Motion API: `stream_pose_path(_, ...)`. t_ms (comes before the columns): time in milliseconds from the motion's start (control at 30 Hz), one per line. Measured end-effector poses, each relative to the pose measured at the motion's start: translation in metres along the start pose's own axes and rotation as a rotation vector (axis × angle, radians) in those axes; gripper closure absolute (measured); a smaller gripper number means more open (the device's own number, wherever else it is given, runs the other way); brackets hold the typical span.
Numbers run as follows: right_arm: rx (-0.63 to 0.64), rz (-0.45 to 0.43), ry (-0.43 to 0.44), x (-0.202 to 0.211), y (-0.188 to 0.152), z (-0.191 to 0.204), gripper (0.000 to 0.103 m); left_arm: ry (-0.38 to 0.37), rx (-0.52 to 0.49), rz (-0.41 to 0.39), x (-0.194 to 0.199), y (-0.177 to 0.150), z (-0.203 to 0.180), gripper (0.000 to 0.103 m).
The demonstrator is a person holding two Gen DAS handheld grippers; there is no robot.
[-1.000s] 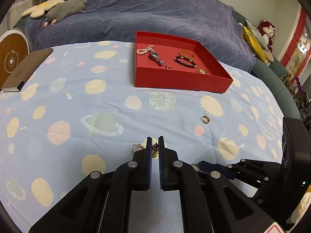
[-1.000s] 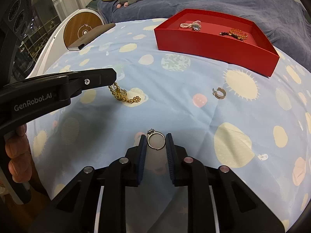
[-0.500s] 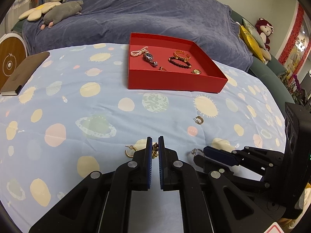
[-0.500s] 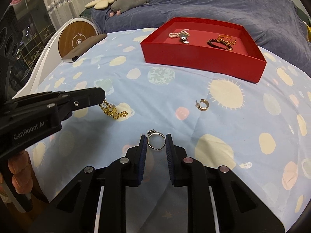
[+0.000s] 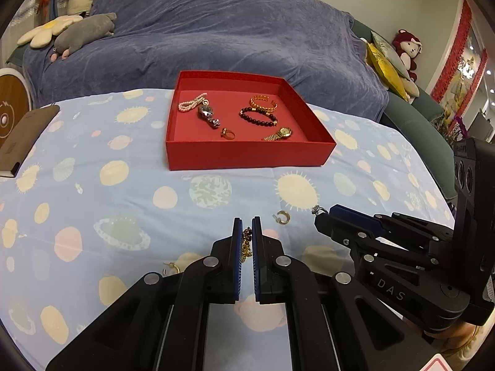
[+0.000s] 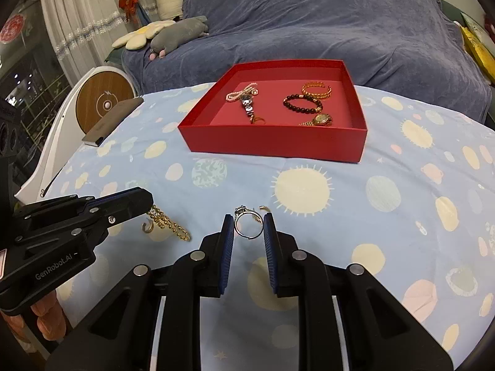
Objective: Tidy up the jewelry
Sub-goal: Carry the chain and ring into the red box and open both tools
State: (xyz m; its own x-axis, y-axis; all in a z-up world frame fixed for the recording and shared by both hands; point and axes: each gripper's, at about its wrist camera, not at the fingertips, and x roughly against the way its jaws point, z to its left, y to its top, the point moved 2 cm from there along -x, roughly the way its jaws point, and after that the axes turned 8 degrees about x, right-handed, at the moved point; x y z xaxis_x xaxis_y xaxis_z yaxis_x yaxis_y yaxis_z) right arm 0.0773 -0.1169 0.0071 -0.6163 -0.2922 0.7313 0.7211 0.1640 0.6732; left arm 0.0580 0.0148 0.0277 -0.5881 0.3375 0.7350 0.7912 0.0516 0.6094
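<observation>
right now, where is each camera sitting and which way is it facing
Left wrist: on the left gripper, shut on a gold chain bracelet, facing the red jewelry tray; the right gripper shows at its right.
Right wrist: on the right gripper, shut on a silver stone ring, facing the same tray; fingers show at its lower left.
Shared: tray, planet-print cloth, blue bedspread.

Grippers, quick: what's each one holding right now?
Left gripper: closed on the gold chain, which dangles from its fingers.
Right gripper: closed on the silver ring.
</observation>
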Motion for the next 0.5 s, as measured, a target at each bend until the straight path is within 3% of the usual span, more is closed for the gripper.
stream_pose_path(300, -0.055, -0.043, -0.020, 0.004, 0.049, -0.038, 0.084, -0.018, -0.018, -0.081, -0.002, 0.069, -0.015, 0.099)
stream_pose_path(500, -0.070, -0.046, -0.042, -0.020, 0.088, -0.066, 0.084, -0.002, -0.035, -0.095, -0.032, 0.114, -0.010, 0.099)
